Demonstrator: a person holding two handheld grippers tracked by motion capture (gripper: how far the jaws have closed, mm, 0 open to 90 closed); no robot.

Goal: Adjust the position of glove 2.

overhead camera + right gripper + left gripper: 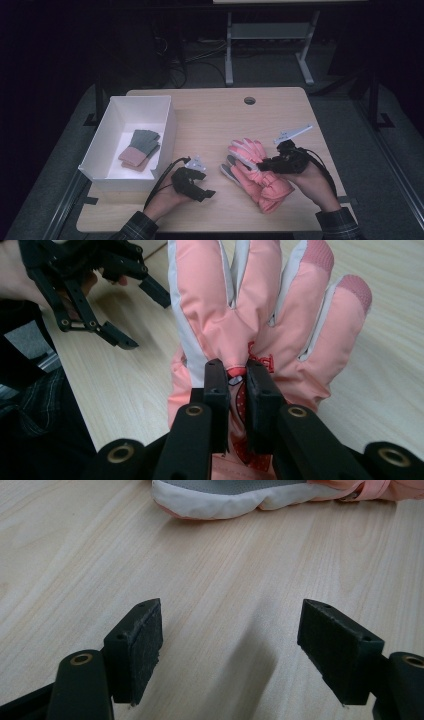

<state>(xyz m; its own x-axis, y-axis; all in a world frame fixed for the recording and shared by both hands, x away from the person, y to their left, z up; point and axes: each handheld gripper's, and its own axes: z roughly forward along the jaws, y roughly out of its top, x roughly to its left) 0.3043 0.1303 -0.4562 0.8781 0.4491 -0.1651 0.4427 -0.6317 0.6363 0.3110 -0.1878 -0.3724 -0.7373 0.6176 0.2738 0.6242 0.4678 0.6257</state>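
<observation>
Red stitched lettering on pink glove (pixel 260 315), unreadable.

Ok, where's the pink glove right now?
In the high view the pink glove lies on the table's right half, pinched by the right claw, with the open left claw just to its left.
</observation>
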